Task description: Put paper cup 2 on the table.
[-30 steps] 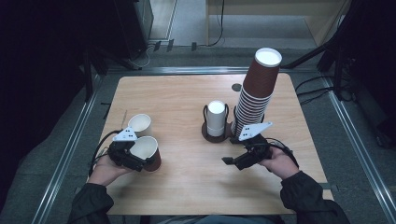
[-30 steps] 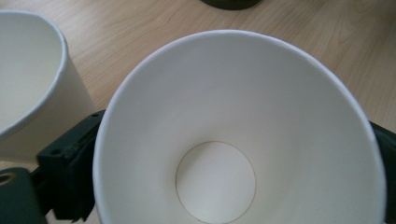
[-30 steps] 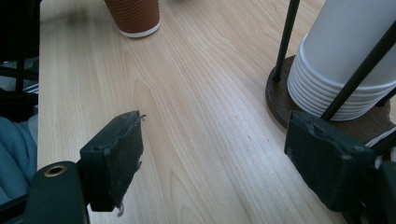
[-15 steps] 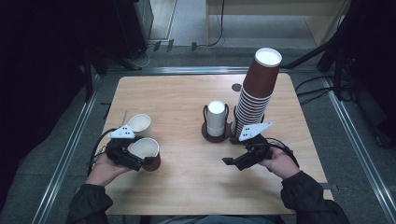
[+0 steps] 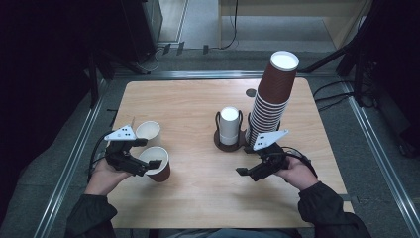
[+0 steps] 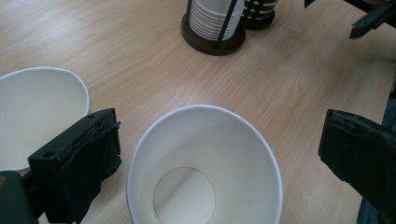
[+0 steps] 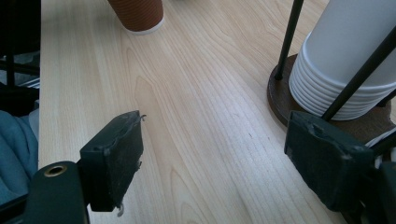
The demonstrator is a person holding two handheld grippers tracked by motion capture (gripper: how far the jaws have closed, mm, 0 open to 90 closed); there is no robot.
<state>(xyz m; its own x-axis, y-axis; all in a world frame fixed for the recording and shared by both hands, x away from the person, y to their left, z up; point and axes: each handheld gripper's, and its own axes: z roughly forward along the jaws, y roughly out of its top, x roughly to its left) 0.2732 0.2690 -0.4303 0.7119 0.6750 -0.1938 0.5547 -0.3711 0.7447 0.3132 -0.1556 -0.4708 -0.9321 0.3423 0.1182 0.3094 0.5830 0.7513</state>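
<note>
Between the wide-apart jaws of the left hand-held gripper (image 6: 219, 154), an unprinted brown paper cup (image 6: 205, 163); right hand-held gripper (image 7: 219, 158) likewise agape.

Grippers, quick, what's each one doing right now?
Left gripper: open, jaws either side of a brown paper cup, not touching it.
Right gripper: open, holding nothing.

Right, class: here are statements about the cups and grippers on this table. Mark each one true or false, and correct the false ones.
1. The left gripper has its jaws open around an upright brown cup. True.
2. A second open cup stands just beyond that one. True.
3. The right gripper is shut on a white cup. False: it is open, holding nothing, over bare table.
4. The tall brown stack lies on its side. False: it stands upright.
5. White cups sit in a wire holder. True.
</note>
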